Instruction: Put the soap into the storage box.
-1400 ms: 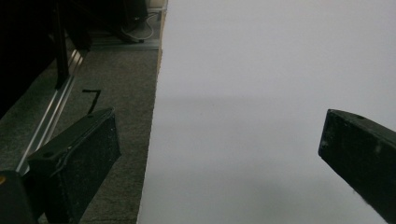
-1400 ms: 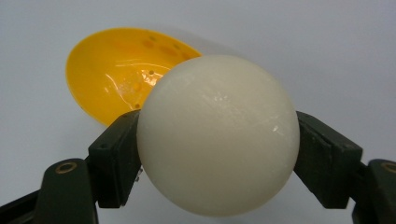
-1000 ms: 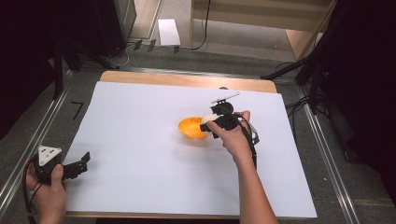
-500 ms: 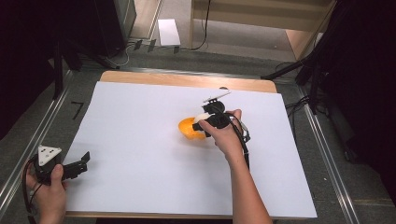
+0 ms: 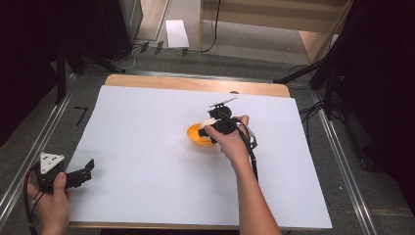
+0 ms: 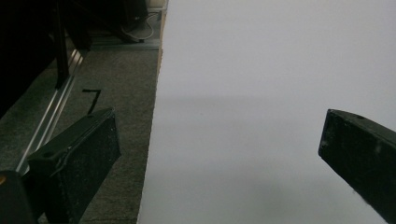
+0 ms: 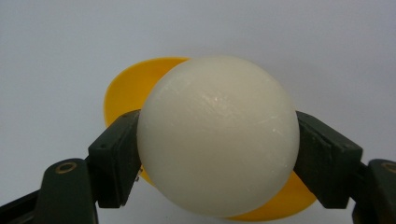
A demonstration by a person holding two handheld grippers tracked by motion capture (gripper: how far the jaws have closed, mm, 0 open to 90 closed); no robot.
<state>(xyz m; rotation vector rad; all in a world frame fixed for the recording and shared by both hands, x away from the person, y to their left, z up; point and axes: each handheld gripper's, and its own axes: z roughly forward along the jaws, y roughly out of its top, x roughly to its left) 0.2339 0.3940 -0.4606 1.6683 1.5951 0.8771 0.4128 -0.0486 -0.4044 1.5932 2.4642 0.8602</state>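
Observation:
A yellow-orange bowl point(image 5: 195, 136) sits on the white sheet near the table's middle. My right gripper point(image 5: 212, 128) hangs over the bowl's right rim, shut on a white egg-shaped ball point(image 5: 209, 122). In the right gripper view the ball point(image 7: 218, 135) is clamped between both black jaws of the right gripper point(image 7: 218, 154), with the bowl point(image 7: 125, 87) behind and below it. My left gripper point(image 5: 89, 169) rests at the sheet's front left corner, open. In the left gripper view the left gripper point(image 6: 219, 154) has its jaws spread wide over bare sheet, holding nothing.
A white sheet point(image 5: 147, 147) covers the wooden table point(image 5: 195, 83). Left of the sheet's edge lie grey floor and a metal rail point(image 6: 51, 130). A white box point(image 5: 176, 33) lies on the floor beyond the table.
My right gripper has carried the white ball a little to the left, over the bowl. The left gripper has stayed in place.

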